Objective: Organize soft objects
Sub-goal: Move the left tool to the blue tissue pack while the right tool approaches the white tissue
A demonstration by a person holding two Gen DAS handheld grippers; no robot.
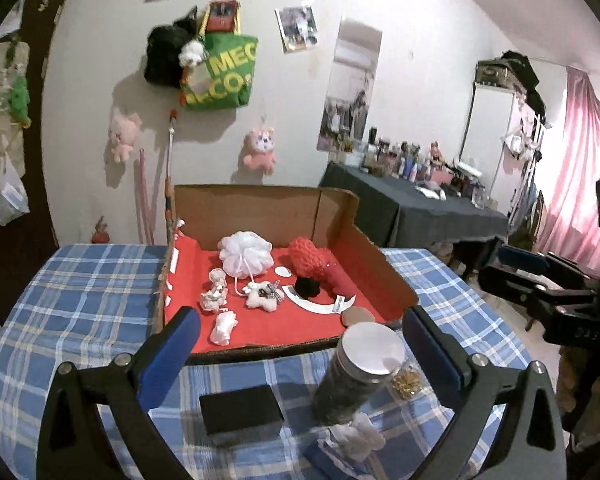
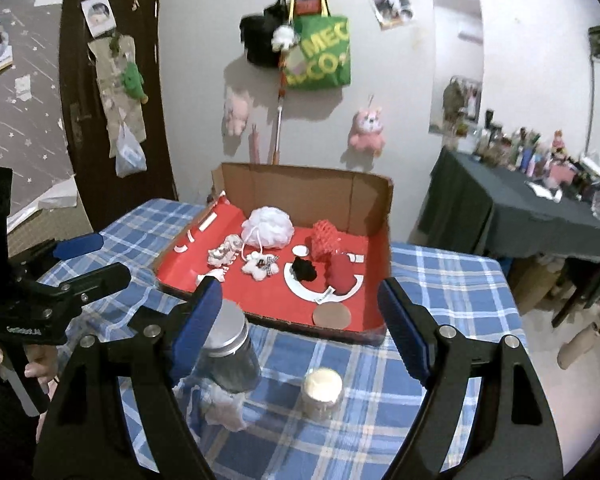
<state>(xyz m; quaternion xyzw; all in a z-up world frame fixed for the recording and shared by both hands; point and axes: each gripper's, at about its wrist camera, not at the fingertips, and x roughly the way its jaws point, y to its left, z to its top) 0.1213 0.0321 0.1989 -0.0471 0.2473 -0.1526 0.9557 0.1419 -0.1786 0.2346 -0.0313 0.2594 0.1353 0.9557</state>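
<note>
The left gripper [image 1: 300, 344], black with blue pads, hangs above the blue and white checked tablecloth [image 1: 80, 304] with its jaws spread wide and nothing between the pads. The right gripper [image 2: 300, 320] is the same build and also stands apart, gripping nothing; each gripper shows at the edge of the other's view, and a hand [image 2: 40, 368] can be seen on the left one's handle.

Beyond both sits a shallow brown cardboard box with a red lining [image 1: 384, 264], its back flap upright. Inside it lie the soft things: a white mesh bath pouf [image 1: 244, 254] towards the back, a red knitted piece [image 1: 310, 258] to its right, a black fluffy pompom [image 1: 308, 287] in front of that on a white paper crescent [image 1: 320, 304], a small white star-shaped plush with a checked bow [image 1: 262, 295] in the middle, a small pale plush figure [image 1: 214, 294] to its left, and a white cloth bundle [image 1: 223, 328] near the front edge. A round tan disc [image 2: 332, 315] lies flat at the box's front right.

On the cloth nearer the cameras stand a dark glass jar with a silver lid [image 1: 360, 376], a small black rectangular box [image 1: 240, 410] to its left, a small clear jar of gold bits [image 1: 406, 376] to its right, and a white soft item [image 1: 364, 436] just in front of the tall jar; what it is stays unclear
</note>
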